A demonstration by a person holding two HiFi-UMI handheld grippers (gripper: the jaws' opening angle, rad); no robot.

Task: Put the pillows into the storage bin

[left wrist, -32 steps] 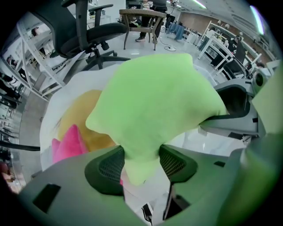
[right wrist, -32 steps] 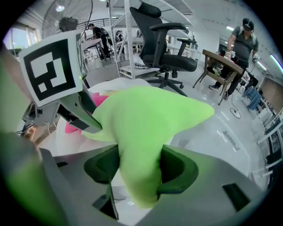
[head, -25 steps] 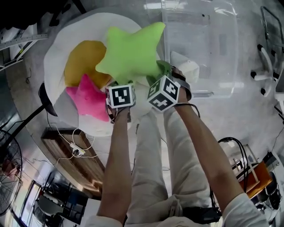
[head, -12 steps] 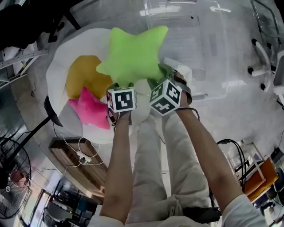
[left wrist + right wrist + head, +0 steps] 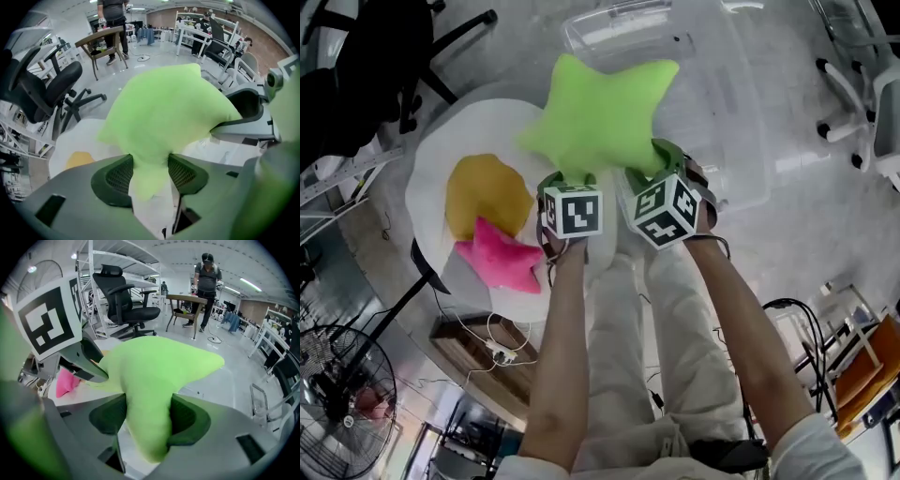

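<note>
Within left gripper's [image 5: 150, 173] and right gripper's [image 5: 147, 420] fingers [image 5: 190, 420], green pillow [image 5: 600, 112] tips sit.

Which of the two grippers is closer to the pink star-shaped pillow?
Left. The left gripper hovers just right of the pink star-shaped pillow; the right gripper lies farther right.

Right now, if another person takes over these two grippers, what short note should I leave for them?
Left gripper: shut on one point of the green pillow.
Right gripper: shut on another point of the same pillow.
The green pillow is held up in the air beside the clear bin, not yet inside it.
The yellow pillow and the pink pillow lie on the white round surface.
Done: no pillow shows in the bin.
Left: put the green pillow in, then probably fetch the other two.
</note>
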